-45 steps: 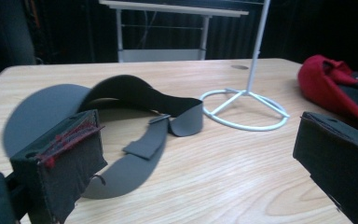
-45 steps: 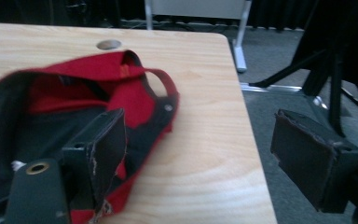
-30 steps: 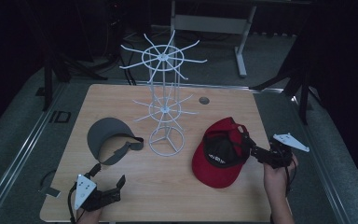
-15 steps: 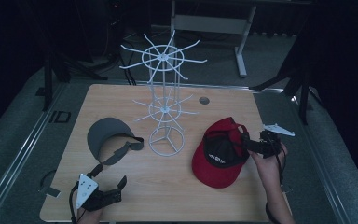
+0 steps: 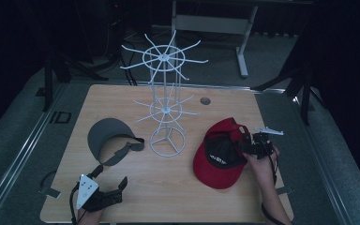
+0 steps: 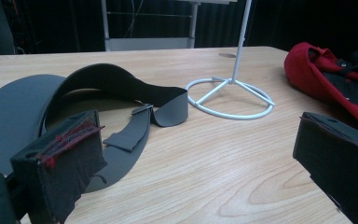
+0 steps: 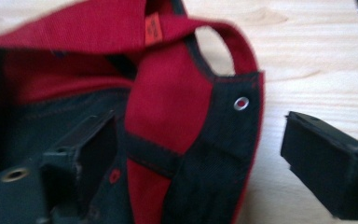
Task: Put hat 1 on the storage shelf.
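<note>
grey visor (image 5: 108, 138), wht wire rack (image 5: 165, 101), wood table (image 5: 168, 187)

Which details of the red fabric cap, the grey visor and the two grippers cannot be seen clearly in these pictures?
- Red fabric cap: right gripper view, orange label blurred, unreadable; picture edges cut off its brim.
- Grey fabric visor: left gripper view, the near jaw covers part of its brim.
- Left gripper: high view, bottom edge cuts off the hand.
- Right gripper: high view, too small and dark to tell whether either jaw touches the cap.
</note>
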The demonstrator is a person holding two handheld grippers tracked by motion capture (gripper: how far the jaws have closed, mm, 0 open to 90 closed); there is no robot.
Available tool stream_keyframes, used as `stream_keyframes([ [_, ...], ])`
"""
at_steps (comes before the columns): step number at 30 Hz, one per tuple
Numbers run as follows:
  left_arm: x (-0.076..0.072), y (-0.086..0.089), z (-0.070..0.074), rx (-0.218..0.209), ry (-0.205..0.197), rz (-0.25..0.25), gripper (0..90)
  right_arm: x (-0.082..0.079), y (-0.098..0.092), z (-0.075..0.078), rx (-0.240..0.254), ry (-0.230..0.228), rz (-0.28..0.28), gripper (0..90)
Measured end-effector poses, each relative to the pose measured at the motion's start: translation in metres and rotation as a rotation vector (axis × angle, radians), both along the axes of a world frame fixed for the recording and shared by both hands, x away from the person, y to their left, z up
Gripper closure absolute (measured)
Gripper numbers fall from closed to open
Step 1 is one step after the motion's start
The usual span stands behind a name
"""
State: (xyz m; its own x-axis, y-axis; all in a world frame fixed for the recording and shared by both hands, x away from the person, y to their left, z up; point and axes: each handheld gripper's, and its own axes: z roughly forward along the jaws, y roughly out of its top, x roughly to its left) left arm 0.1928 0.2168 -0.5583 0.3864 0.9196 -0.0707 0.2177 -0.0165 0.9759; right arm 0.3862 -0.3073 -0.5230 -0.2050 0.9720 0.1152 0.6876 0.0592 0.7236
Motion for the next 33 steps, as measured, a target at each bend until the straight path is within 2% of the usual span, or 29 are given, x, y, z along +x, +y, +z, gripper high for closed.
stream_keyframes([
  [6, 0.001, 0.000, 0.000, -0.002, 0.005, -0.003, 2.0, 0.002, 0.010, -0.016, -0.045, 0.045, 0.032, 15.4],
  [7, 0.001, 0.000, 0.000, 0.000, 0.005, -0.002, 2.0, 0.002, 0.011, -0.017, -0.061, 0.040, 0.033, 17.7],
  [11, 0.001, 0.000, -0.001, 0.003, 0.007, -0.003, 2.0, 0.001, 0.016, -0.019, -0.099, 0.039, 0.062, 29.3],
  [15, 0.001, 0.000, -0.001, -0.010, 0.005, -0.005, 2.0, 0.002, 0.021, -0.020, -0.118, 0.059, 0.090, 41.0],
  [18, 0.001, 0.000, -0.001, -0.017, 0.004, -0.004, 2.0, 0.002, 0.022, -0.022, -0.093, 0.069, 0.108, 58.8],
  [21, 0.001, 0.000, -0.001, -0.013, 0.008, -0.004, 2.0, 0.000, 0.023, -0.020, -0.104, 0.051, 0.108, 75.3],
  [23, 0.001, 0.000, -0.001, -0.008, 0.011, -0.005, 2.0, -0.001, 0.024, -0.018, -0.100, 0.045, 0.117, 81.9],
  [26, 0.001, 0.000, -0.001, -0.001, 0.013, 0.001, 2.0, -0.004, 0.024, -0.011, -0.109, 0.028, 0.133, 84.3],
  [33, 0.001, 0.000, -0.001, -0.005, 0.014, 0.002, 2.0, -0.014, 0.026, 0.016, -0.146, -0.058, 0.156, 84.8],
])
